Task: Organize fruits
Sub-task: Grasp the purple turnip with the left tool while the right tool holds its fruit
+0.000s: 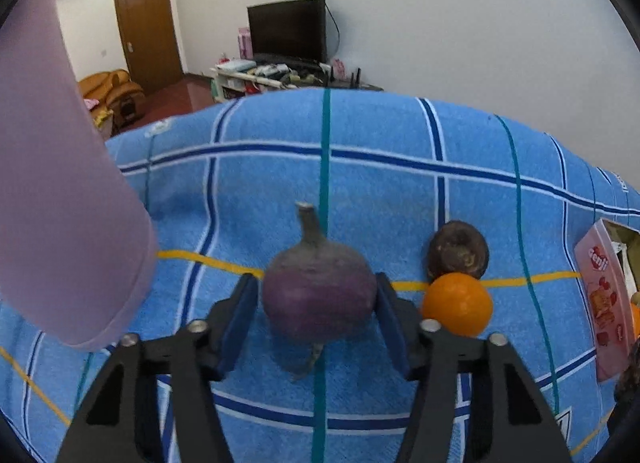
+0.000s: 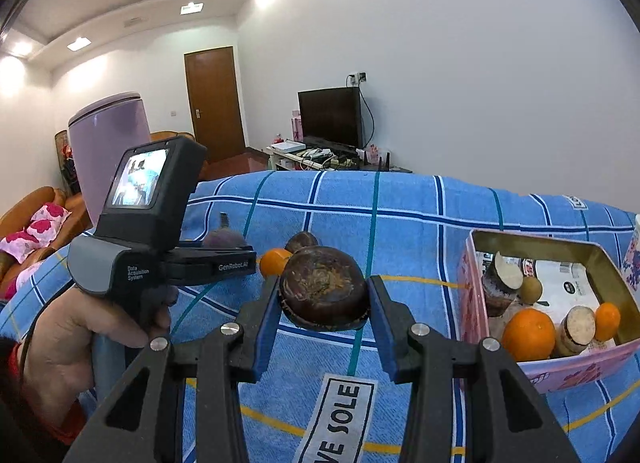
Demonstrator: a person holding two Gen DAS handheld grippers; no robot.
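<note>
Blue checked towel [image 1: 280,183] covering the work surface; white walls, brown door and dark television behind.

Left gripper [image 1: 316,295]: blue pads [image 1: 240,315] on either side of a purple turnip-like root [image 1: 320,295], stem pointing away. Right-hand pad meets its flank; left-hand pad lies against or just short of it, contact not clear. Root sits on the towel.

Right gripper [image 2: 323,305]: pads [image 2: 268,323] clamped on a dark brown round fruit [image 2: 323,291], held clear above the towel, midway between the fingertips.

Loose on the towel: one orange [image 1: 457,303] just beside the left gripper's right-hand finger, touching a second dark brown fruit [image 1: 458,249] behind it.

Pink tin box [image 2: 560,373] at the right edge of the towel, holding oranges [image 2: 528,334] and cut brown roots [image 2: 578,325].

Lilac cylindrical container [image 2: 108,151] at the left.

Person's hand [image 2: 72,339] on the left gripper's handle, seen from the right wrist.
</note>
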